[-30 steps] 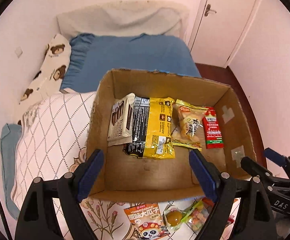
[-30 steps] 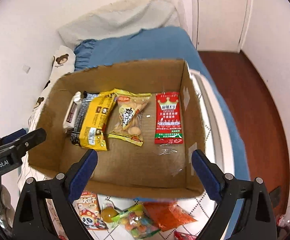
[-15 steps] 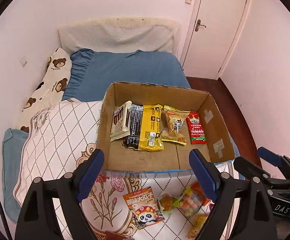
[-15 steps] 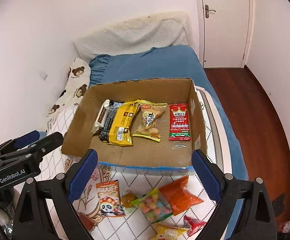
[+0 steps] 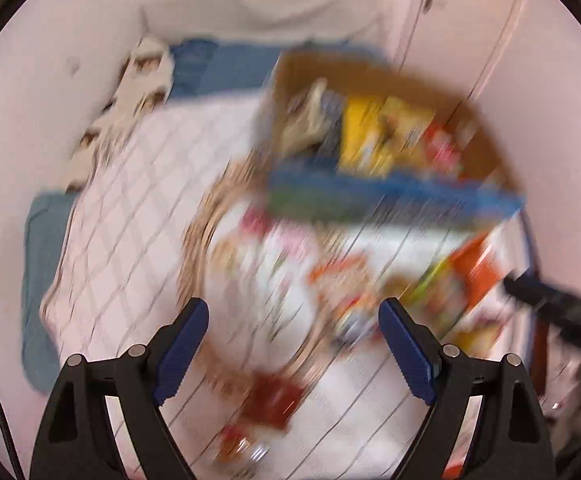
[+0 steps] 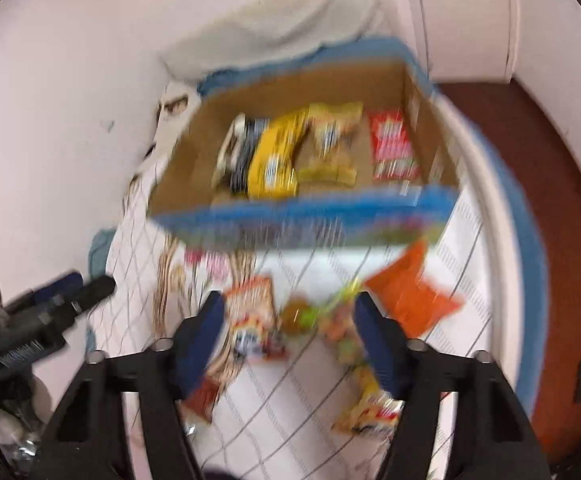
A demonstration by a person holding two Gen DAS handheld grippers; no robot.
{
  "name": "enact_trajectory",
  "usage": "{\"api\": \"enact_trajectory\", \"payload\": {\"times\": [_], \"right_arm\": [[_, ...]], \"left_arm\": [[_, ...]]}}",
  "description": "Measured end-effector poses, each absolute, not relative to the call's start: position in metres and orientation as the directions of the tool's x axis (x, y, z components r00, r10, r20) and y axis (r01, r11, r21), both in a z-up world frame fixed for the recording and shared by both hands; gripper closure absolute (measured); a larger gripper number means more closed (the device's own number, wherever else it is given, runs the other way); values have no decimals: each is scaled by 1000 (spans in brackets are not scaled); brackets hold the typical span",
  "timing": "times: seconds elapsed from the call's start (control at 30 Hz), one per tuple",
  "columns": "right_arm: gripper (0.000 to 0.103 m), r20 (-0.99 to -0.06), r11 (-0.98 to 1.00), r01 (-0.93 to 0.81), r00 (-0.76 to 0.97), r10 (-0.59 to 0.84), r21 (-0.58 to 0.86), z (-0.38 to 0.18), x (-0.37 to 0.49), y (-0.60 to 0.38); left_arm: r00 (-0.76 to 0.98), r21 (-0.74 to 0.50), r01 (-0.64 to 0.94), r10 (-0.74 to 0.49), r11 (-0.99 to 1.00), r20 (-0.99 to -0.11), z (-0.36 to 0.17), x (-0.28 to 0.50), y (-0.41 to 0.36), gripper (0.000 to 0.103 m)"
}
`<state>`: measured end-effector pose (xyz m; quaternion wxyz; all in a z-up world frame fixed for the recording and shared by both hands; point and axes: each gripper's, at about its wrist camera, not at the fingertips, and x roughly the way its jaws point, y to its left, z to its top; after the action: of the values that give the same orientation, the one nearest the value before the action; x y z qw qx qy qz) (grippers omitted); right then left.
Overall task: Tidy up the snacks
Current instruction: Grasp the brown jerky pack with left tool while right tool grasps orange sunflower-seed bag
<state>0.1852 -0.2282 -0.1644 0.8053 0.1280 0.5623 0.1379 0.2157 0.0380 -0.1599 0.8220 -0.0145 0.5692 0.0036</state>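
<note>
Both views are motion-blurred. A cardboard box (image 6: pixel 186 168) with a blue front edge sits on the bed and holds several snack packs, among them a yellow pack (image 6: pixel 274 156) and a red pack (image 6: pixel 392 148). It also shows in the left wrist view (image 5: pixel 486 148). Loose snacks lie on the quilt in front of it: an orange bag (image 6: pixel 410 296), a panda pack (image 6: pixel 250 316), a candy bag (image 6: pixel 342 320). My right gripper (image 6: pixel 290 340) is open and empty just above these. My left gripper (image 5: pixel 294 352) is open and empty over the quilt.
A white quilt with a diamond pattern (image 5: pixel 130 208) covers the bed, with a blue sheet (image 5: pixel 218 68) and pillows beyond the box. A wooden floor (image 6: pixel 550 200) lies to the right, a door (image 6: pixel 466 20) at the back right.
Both grippers have pulled back from the box and dropped toward the loose snacks on the quilt. The left has swung left. The right gripper's jaws have narrowed but stay open.
</note>
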Motion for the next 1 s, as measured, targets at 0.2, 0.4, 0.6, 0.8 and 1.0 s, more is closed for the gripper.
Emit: {"api": "enact_trajectory", "payload": {"times": [0.2,0.4,0.6,0.8,1.0], "right_arm": [[37,-885,911,-56,219,410,408,-214,166,-204],[37,-904,918,-68,160,396,390,-241,172,-174],[37,-940,938,-175,118,321,298,-257,207,-112],[37,-991,956,-269,39,129,114,-302,244,-59],[48,-999,937,-349,22,33,24,-318,232,-48]], "left_arm": [[70,22,6,22,1000,-997,-267,174,61,16],[-64,-29,20,-27,999,-998,-340,176,47,41],[16,-144,-225,-144,964,-989,-331,189,81,45],[32,-219,-342,-222,914,-975,-341,197,103,44],[19,-217,-313,-222,925,-975,-349,198,96,44]]}}
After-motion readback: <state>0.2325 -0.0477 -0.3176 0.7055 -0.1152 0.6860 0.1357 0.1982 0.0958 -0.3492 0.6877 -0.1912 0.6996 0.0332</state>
